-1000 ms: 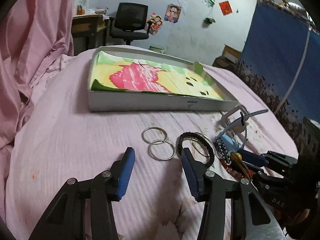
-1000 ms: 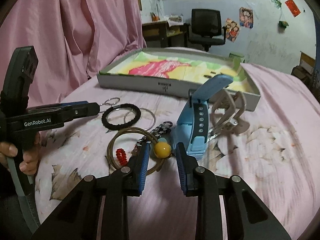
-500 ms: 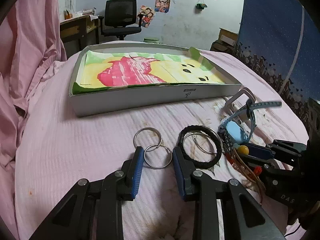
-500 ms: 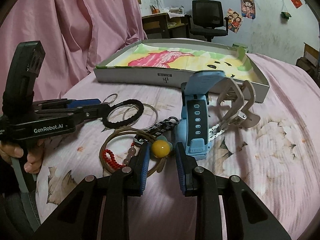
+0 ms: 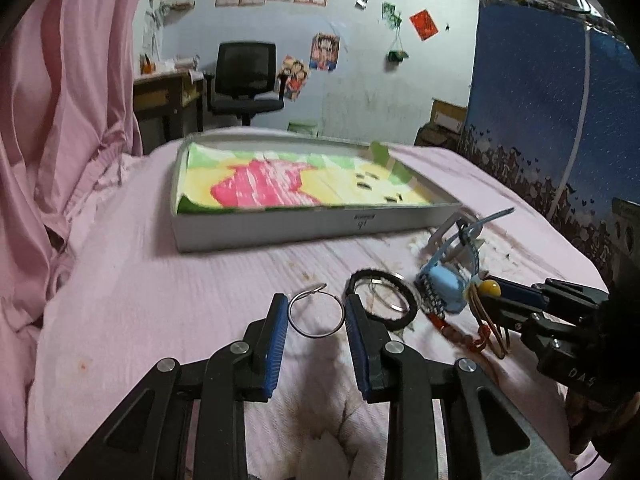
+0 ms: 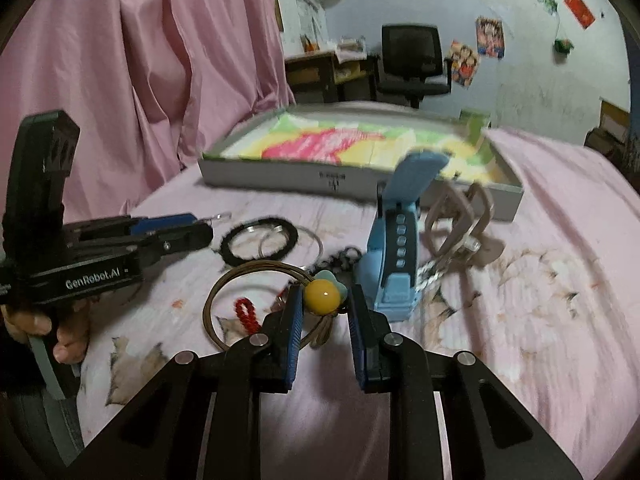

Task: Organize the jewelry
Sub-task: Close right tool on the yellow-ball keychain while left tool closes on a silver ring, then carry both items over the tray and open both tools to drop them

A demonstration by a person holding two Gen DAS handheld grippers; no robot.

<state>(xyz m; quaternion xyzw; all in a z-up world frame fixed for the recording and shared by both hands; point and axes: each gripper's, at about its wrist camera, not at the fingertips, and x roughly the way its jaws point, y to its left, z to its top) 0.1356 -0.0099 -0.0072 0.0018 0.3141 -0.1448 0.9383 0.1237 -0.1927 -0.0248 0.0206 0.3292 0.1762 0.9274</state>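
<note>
My left gripper [image 5: 316,316] is shut on a silver hoop ring [image 5: 317,316], holding it just above the pink cloth. My right gripper [image 6: 322,300] is shut on a yellow bead [image 6: 322,296] of a bronze wire bangle [image 6: 240,280], which lifts off the cloth. A black braided bracelet [image 5: 382,300] with thin silver rings inside lies between them; it also shows in the right wrist view [image 6: 260,238]. A blue watch [image 6: 396,248] and a beige hair claw [image 6: 460,224] sit right of the bead. The white tray [image 5: 312,224] with a colourful lining lies beyond.
A red bead string [image 6: 246,314] lies inside the bangle. Pink curtain [image 6: 140,80] hangs at the left. A blue patterned panel [image 5: 560,100] stands at the right. An office chair [image 5: 244,80] and desk stand far behind the table.
Both grippers have risen with their pieces: the left lifted the silver hoop, the right lifted the yellow bead and bangle. Views tilted up and are motion-blurred.
</note>
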